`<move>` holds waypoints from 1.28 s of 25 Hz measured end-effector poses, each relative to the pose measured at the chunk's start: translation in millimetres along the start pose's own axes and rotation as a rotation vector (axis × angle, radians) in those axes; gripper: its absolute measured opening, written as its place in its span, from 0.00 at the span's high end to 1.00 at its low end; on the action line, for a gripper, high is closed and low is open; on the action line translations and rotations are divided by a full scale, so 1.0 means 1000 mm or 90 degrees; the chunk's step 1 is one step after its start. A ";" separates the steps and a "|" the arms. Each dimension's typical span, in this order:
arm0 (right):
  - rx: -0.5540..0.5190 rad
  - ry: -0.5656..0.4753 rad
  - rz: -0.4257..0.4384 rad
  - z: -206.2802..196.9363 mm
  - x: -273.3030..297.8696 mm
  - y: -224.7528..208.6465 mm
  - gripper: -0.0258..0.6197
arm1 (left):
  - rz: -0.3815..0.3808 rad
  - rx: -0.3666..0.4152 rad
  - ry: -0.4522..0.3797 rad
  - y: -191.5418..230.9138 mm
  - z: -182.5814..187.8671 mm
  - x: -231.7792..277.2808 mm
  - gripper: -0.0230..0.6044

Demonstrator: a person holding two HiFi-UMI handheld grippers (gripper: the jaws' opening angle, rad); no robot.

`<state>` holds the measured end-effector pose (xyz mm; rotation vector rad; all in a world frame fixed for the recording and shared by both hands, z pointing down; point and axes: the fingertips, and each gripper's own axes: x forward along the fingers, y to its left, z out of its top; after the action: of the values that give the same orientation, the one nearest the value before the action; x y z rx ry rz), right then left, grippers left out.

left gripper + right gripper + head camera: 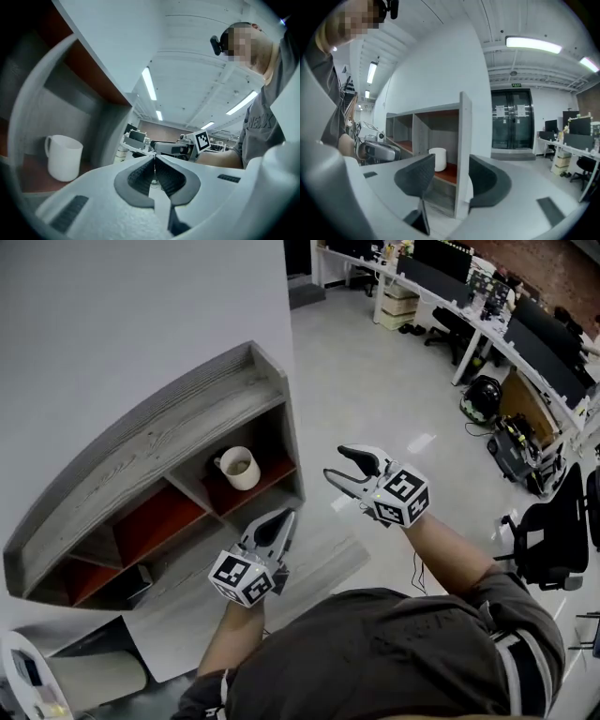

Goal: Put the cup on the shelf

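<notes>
Cup (238,467) stands upright, mouth up, on the red-brown board inside the shelf (141,460), in the end compartment at the shelf's open-floor end. Nothing is touching it. It sits well in from the shelf's front edge, probably so it won't get knocked off. The handle points toward the shelf's inner divider.

Left tongs (277,526) hang in front of the shelf, below the cup's compartment. The left gripper view shows the left tongs (154,161) closed tip to tip with nothing between them, and the cup (63,157) off to the side inside the shelf. They look parked and not needed.

Right tongs (349,470) are out past the shelf's end wall, clear of the shelf. In the right gripper view the right tongs (451,164) stand partly apart and empty. Between them only the shelf's end wall (464,154) and the cup (437,159) show, both far off. That spread fits tongs that have let go of the cup.

Judgement: the cup is placed and the task looks done. What is left is pulling back without bumping the shelf.
</notes>
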<state>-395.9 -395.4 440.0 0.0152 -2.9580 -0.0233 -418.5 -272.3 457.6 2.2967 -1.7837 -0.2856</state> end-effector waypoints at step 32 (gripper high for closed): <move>0.131 -0.025 -0.450 -0.081 -0.586 -0.040 0.97 | -0.368 0.023 0.109 -0.389 -0.077 0.224 0.96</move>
<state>195.8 -429.8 412.2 1.0823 -2.8088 0.1850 19.0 -391.9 414.6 2.7233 -1.0232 -0.1379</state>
